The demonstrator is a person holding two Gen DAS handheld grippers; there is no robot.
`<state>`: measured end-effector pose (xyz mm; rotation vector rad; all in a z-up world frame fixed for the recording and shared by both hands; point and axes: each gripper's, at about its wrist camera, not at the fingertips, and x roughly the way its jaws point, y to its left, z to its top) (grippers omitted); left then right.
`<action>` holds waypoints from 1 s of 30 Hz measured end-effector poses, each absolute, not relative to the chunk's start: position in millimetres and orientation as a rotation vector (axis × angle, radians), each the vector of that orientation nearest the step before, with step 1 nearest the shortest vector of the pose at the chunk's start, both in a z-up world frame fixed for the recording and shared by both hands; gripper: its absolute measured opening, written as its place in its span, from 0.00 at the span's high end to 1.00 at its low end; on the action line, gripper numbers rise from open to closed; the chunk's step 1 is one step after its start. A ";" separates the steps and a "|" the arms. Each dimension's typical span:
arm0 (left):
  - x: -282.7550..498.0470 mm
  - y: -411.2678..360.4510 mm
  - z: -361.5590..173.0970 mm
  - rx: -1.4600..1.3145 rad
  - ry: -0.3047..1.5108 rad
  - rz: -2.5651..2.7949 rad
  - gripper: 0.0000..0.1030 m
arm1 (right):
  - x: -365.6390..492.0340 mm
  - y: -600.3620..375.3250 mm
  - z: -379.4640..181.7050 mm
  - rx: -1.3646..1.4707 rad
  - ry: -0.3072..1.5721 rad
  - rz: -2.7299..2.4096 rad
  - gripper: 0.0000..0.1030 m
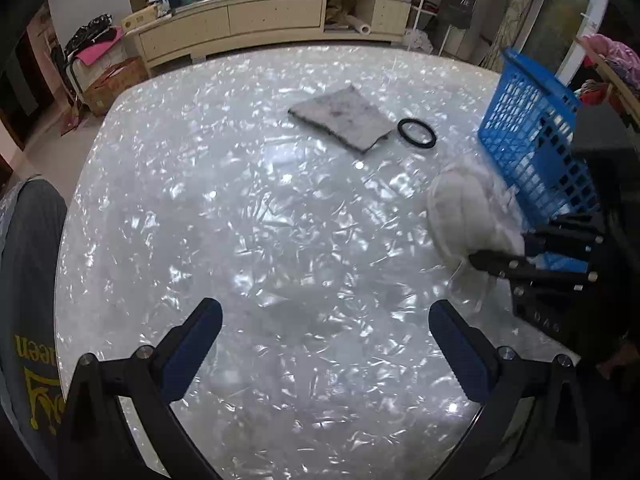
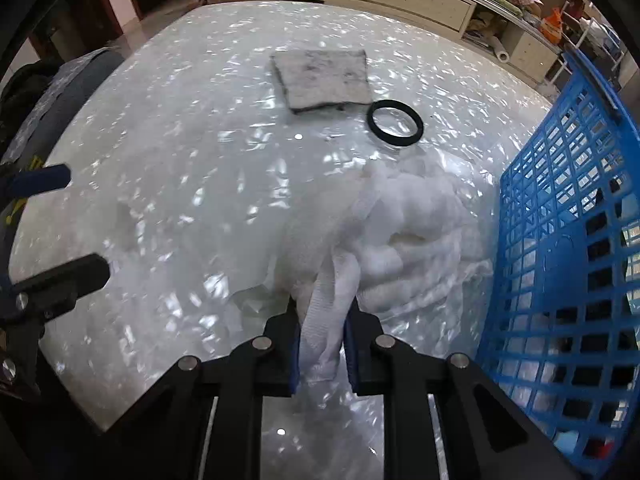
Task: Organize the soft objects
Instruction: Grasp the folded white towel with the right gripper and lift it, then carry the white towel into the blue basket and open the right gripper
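The right gripper point(image 2: 322, 344) pinches a white cloth point(image 2: 404, 240) beside the blue basket point(image 2: 560, 208). The left gripper point(image 1: 324, 332) gapes, holding nothing, over the table point(image 1: 240, 200). Yellow lettering on a grey garment point(image 1: 28, 280) perhaps ends "een".

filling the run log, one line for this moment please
right gripper shut on white cloth | left gripper open, empty | blue basket beside cloth | grey pad, black ring on table

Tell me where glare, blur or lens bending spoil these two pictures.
Left wrist view: the glossy table is speckled with glare, the white cloth looks smeared, and the cabinet curves from fisheye. Right wrist view: glare again; the cloth is bright with little texture; the basket bows.
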<state>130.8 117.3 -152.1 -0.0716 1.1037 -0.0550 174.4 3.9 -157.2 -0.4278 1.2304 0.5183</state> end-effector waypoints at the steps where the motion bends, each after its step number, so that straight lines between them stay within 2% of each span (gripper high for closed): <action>1: 129.8 118.7 -148.6 -0.078 1.096 -0.058 0.00 | 169.9 4.2 -153.1 -0.432 1.221 0.528 0.84; 8: 125.7 127.6 -119.8 -0.104 1.025 -0.055 0.00 | 150.5 4.1 -124.2 -0.429 1.176 0.592 0.84; 17: 136.9 116.6 -84.7 0.025 0.982 -0.127 0.00 | 142.2 -16.4 -63.4 -0.400 1.067 0.609 0.84; 23: 153.9 115.7 -77.1 0.044 0.979 -0.162 0.00 | 139.5 -43.4 -18.8 -0.376 0.979 0.574 0.84; 30: 177.5 124.9 -78.0 -0.004 0.976 -0.152 0.00 | 151.7 -86.4 7.9 -0.343 0.936 0.490 0.84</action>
